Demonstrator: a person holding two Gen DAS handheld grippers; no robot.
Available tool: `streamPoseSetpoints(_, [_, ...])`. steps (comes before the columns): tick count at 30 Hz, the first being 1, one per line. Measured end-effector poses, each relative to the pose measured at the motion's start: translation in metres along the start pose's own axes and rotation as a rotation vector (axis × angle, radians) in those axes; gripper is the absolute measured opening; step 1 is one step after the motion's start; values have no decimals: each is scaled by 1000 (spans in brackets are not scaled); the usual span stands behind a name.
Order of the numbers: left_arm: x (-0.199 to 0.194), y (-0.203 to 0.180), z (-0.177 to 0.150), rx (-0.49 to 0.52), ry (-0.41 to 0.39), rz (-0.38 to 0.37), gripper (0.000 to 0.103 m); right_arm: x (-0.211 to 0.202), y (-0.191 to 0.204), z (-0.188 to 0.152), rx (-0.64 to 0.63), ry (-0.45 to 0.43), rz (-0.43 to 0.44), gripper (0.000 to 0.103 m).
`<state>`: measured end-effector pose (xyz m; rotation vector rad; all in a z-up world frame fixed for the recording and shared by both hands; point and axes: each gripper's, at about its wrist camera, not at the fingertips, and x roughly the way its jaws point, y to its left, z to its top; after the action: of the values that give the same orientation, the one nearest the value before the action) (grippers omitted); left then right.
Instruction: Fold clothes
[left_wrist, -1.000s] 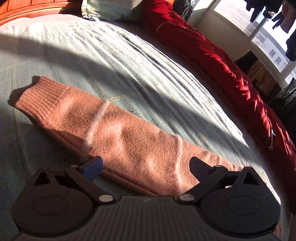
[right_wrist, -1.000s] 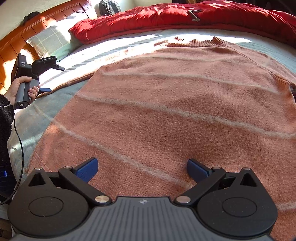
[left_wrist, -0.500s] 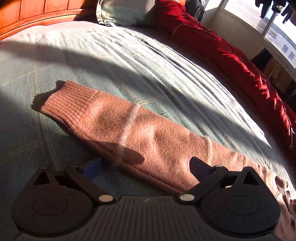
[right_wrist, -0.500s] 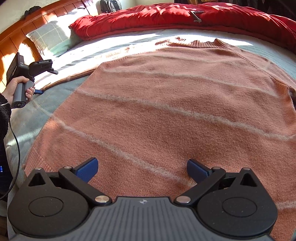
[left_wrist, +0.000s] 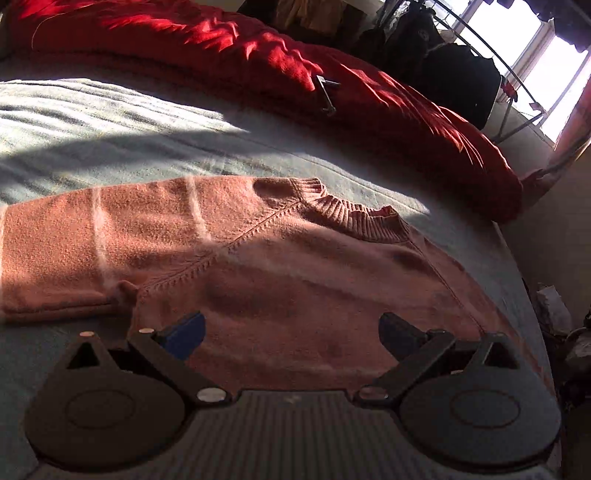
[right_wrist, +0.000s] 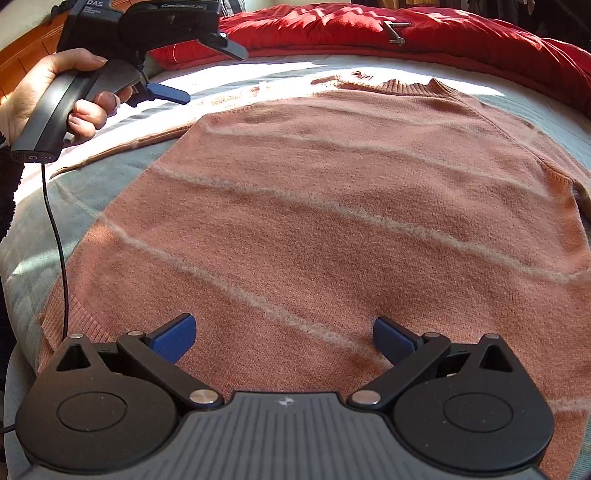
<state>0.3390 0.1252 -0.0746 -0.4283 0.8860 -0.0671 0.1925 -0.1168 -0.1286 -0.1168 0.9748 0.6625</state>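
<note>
A salmon-pink knit sweater (right_wrist: 332, 206) with pale stripes lies flat on the bed, collar (right_wrist: 413, 86) at the far end. In the left wrist view its left sleeve (left_wrist: 92, 243) stretches off to the left and the ribbed collar (left_wrist: 351, 214) sits in the middle. My left gripper (left_wrist: 291, 330) hangs open above the sweater's armpit and chest, holding nothing. It also shows in the right wrist view, where a hand carries this left gripper (right_wrist: 199, 72) at the upper left. My right gripper (right_wrist: 282, 338) is open over the sweater's lower body near the hem, empty.
A red quilt (left_wrist: 332, 81) runs along the far side of the light blue bedsheet (left_wrist: 110, 122). Dark clothes hang on a rack (left_wrist: 461, 70) by the window. A cable (right_wrist: 55, 236) trails from the left gripper's handle. A wooden headboard (right_wrist: 40, 40) is at the upper left.
My left gripper has swung from the sleeve's cuff end towards the sweater's shoulder and collar, and now appears much closer in the right wrist view. The right gripper has barely moved.
</note>
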Motion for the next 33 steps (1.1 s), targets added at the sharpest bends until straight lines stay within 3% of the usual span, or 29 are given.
streamPoseSetpoints(5, [48, -52, -23, 137, 88, -35, 100, -6, -8, -1, 23, -10, 5, 103])
streamPoseSetpoints(9, [73, -63, -33, 211, 95, 32, 101, -11, -16, -1, 48, -24, 5, 103])
streamPoseSetpoints(13, [66, -89, -41, 349, 70, 100, 102, -19, -21, -2, 57, -46, 6, 103])
streamPoseSetpoints(16, [55, -120, -39, 444, 54, 19, 102, -28, -23, -4, 53, -71, 33, 103])
streamPoseSetpoints(19, [62, -156, -31, 521, 54, -5, 102, -36, -25, -8, 41, -93, 70, 103])
streamPoseSetpoints(23, [93, -190, -20, 548, 52, 46, 102, -47, -28, -12, 35, -122, 89, 103])
streamPoseSetpoints(26, [118, -205, -24, 570, 53, 28, 102, -56, -34, -14, 43, -148, 103, 103])
streamPoseSetpoints(30, [147, -218, -44, 617, 99, 72, 102, -62, -43, -13, 65, -168, 115, 103])
streamPoseSetpoints(33, [138, -226, -61, 605, 87, 51, 102, -65, -47, -12, 80, -178, 119, 103])
